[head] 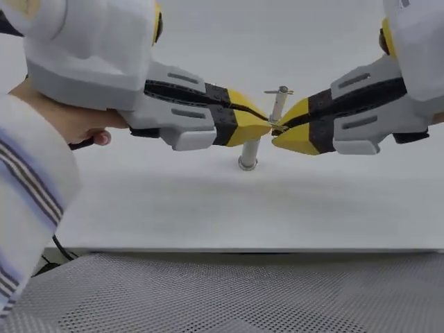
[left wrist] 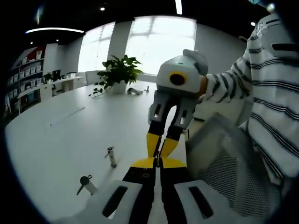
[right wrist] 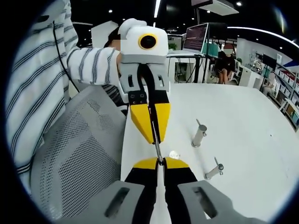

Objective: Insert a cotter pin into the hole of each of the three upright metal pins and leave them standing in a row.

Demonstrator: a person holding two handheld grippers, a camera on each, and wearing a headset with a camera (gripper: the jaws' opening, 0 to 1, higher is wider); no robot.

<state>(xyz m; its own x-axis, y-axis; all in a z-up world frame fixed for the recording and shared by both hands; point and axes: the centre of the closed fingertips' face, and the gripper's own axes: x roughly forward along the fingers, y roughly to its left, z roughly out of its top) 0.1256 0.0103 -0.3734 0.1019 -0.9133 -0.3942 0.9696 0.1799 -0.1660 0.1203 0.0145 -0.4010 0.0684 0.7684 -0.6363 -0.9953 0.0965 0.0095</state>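
Cotter pin sits as a thin sliver between the yellow tips of the two tools in the head view, where the left hand-held gripper and the right hand-held gripper meet nose to nose, each with its jaws pressed together on it. Directly below those tips the front metal pin stands upright on the white surface, its top hidden behind them. Just beyond the right tool's tips a fitted pin stands with a wire piece across its head. A hand in a striped sleeve grips the left tool, and a mesh chair lies on the near side of the surface. In the left gripper view, the left hand-held gripper shows only a dark slit between its jaws, and the right hand-held gripper points straight into its tips. Off to the left of the jaws stand the nearer fitted pin and, farther ahead, the farther fitted pin. In the right gripper view, the right hand-held gripper is closed on the near end of the cotter pin, whose other end runs up into the closed tips of the left hand-held gripper. A small shiny round top shows just right of the wire. Farther right stand the nearer fitted pin and the farther fitted pin, well apart from the jaws.
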